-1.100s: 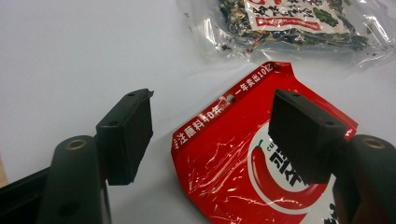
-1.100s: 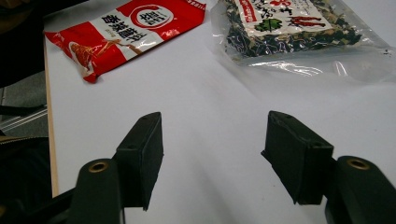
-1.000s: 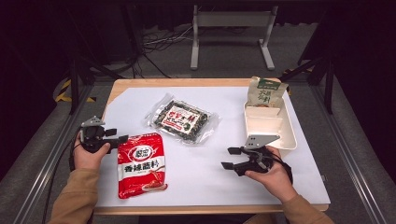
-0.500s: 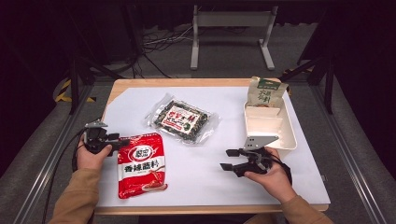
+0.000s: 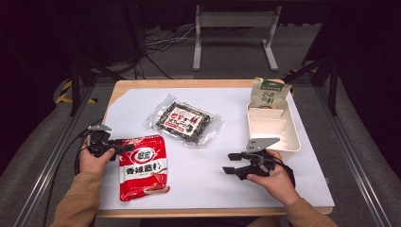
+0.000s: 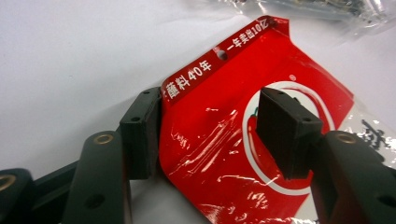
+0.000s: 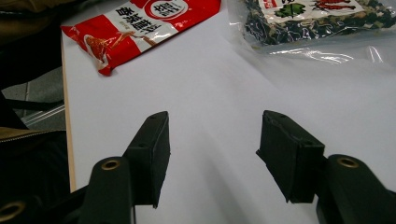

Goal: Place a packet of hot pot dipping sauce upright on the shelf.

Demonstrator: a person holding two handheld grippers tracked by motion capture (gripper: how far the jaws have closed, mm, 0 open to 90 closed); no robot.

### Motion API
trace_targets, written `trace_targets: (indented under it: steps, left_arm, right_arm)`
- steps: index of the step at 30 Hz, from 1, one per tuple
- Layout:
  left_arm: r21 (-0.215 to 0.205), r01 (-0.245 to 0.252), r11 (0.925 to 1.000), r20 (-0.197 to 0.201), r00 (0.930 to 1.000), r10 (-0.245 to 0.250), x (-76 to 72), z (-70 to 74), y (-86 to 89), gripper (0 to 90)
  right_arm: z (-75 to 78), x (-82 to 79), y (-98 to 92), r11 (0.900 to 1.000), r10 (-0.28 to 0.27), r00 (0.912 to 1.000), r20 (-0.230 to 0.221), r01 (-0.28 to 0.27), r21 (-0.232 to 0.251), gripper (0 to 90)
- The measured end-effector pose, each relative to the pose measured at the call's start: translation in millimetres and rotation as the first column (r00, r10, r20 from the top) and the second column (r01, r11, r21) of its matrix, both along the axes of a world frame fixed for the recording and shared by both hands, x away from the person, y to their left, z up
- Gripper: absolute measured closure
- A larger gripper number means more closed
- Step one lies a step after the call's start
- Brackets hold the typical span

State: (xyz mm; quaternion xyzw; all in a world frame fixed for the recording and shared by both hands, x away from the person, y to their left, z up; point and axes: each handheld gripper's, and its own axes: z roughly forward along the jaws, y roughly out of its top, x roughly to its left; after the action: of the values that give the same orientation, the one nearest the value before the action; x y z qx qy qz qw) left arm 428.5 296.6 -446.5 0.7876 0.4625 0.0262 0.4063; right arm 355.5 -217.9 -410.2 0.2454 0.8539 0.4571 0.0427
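A red snack packet (image 5: 142, 168) with white lettering lies flat at the front left of the white sheet. My left gripper (image 5: 124, 149) reaches in from its left. In the left gripper view the packet's top corner (image 6: 224, 140) curls up between the jaws; one pad stands at its edge, the other hovers above it, not pressing. These jaws have just been closing. My right gripper (image 5: 229, 163) rests at the front right, pointing left over bare sheet. Its jaws (image 7: 215, 154) are open with nothing between them and have narrowed slightly. The red packet (image 7: 140, 23) lies far ahead of them.
A clear bag of dark dried food (image 5: 185, 121) lies mid-table, also at the upper right (image 7: 317, 18) of the right gripper view. A white compartment tray (image 5: 295, 137) sits at the right, with a beige-green pouch (image 5: 268, 94) standing behind it. The table's front edge is near both hands.
The left gripper has shifted slightly toward the red packet's upper left corner and its jaws have narrowed around it. The right gripper has stayed in place.
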Motion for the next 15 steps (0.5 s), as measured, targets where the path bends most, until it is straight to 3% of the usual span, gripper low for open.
trace_targets:
  steps: [5, 10, 12, 15]
  left_arm:
    - [-0.015, 0.010, 0.9998, 0.027, 0.9996, -0.010, -5.9, 5.9, 2.8, 48.1]
    - [0.009, 0.036, 0.9993, 0.062, 0.9974, -0.036, -12.6, 10.7, 3.8, 53.5]
    - [0.000, 0.039, 0.9992, 0.062, 0.9973, -0.039, -14.2, 11.9, 3.8, 57.3]
    - [0.022, 0.072, 0.9972, 0.062, 0.9954, -0.073, -17.9, 13.8, 2.2, 62.1]
  right_arm:
    - [-0.4, 0.3, 0.0, 1.000, 0.001, 1.0000, -0.001, -0.001, -0.004, 42.9]
    - [-0.4, 0.3, 0.3, 1.000, 0.004, 1.0000, -0.004, -0.004, -0.008, 43.4]
    - [-1.0, 0.4, 0.8, 1.000, 0.007, 1.0000, -0.006, -0.007, -0.014, 43.5]
    - [-1.2, 0.4, 1.7, 1.000, 0.010, 0.9999, -0.007, -0.010, -0.017, 43.6]
